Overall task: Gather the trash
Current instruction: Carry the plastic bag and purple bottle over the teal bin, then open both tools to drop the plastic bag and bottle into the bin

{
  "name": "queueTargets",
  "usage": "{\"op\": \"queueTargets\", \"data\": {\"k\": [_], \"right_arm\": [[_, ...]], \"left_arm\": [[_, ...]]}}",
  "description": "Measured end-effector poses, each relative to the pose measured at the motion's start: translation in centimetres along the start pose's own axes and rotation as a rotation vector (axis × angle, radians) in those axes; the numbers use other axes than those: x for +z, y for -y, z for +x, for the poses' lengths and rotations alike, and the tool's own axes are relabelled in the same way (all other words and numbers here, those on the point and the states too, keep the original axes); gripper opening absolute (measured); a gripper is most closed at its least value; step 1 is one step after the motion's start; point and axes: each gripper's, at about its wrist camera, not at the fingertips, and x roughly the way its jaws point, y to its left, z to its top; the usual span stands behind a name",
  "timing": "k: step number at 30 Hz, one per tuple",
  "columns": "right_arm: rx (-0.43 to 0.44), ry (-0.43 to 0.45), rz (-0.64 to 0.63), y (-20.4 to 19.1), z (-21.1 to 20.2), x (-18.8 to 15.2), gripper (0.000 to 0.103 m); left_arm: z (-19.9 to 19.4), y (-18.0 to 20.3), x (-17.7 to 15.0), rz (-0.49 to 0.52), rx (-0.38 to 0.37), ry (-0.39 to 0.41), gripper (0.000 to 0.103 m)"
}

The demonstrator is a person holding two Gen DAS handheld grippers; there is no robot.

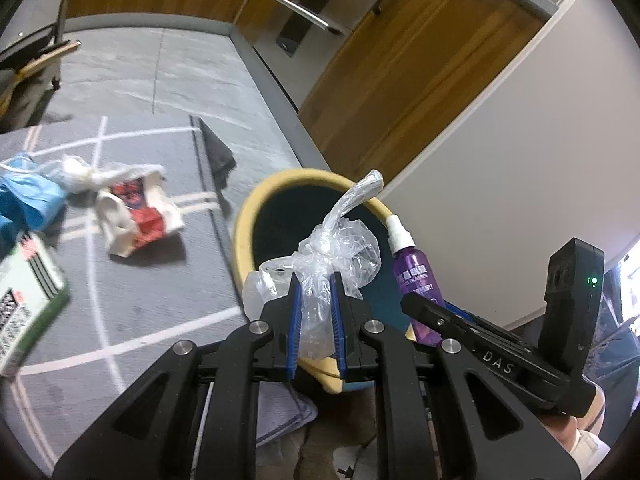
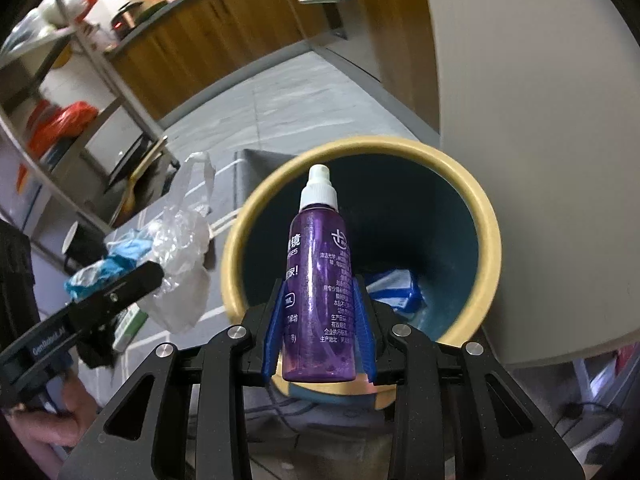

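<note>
Right tool grips purple bottle — over bin.

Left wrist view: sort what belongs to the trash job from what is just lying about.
Job:
- clear plastic bag, held in left tool
- purple spray bottle, held in right tool
- bin
- crumpled wrapper
- blue glove

Lying about:
- rug
- wooden cabinet doors

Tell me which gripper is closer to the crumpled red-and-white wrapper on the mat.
Left. The left gripper, shut on the clear plastic bag, is beside the red-and-white wrapper. The right gripper, holding the purple spray bottle, sits over the bin, farther away.
</note>
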Motion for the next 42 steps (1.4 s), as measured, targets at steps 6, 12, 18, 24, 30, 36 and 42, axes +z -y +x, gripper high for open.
{"op": "queueTargets", "data": {"k": [6,12,18,24,30,36,42], "right_arm": [[-0.020,-0.035,0.023,1.1,1.0,-0.2,0.034],[-0.037,-0.073,0.015,1.2,2.0,-0.7,0.034],[-0.054,-0.093,-0.014,0.7,2.5,-1.2,0.034],[-0.068,-0.109,-0.021,1.0,2.8,-1.4,0.034],[-0.073,-0.124,-0.022,1.0,3.2,-1.4,0.034],[-0.081,-0.139,-0.023,1.0,3.5,-1.7,0.034],[-0.082,-0.139,-0.028,0.8,3.6,-1.7,0.035]], "left_arm": [[2.3,0.8,-0.6,0.006,-0.014,-0.053,0.013],[4.1,1.0,-1.1,0.008,-0.021,-0.091,0.013],[5.1,1.3,-1.4,0.014,-0.007,-0.102,0.014],[4.6,0.9,-1.1,0.003,0.001,-0.084,0.019],[4.4,0.7,-1.0,0.001,-0.002,-0.085,0.024],[4.3,0.7,-0.9,0.002,-0.006,-0.079,0.034],[3.7,0.2,-0.8,-0.004,0.000,-0.069,0.039]]}}
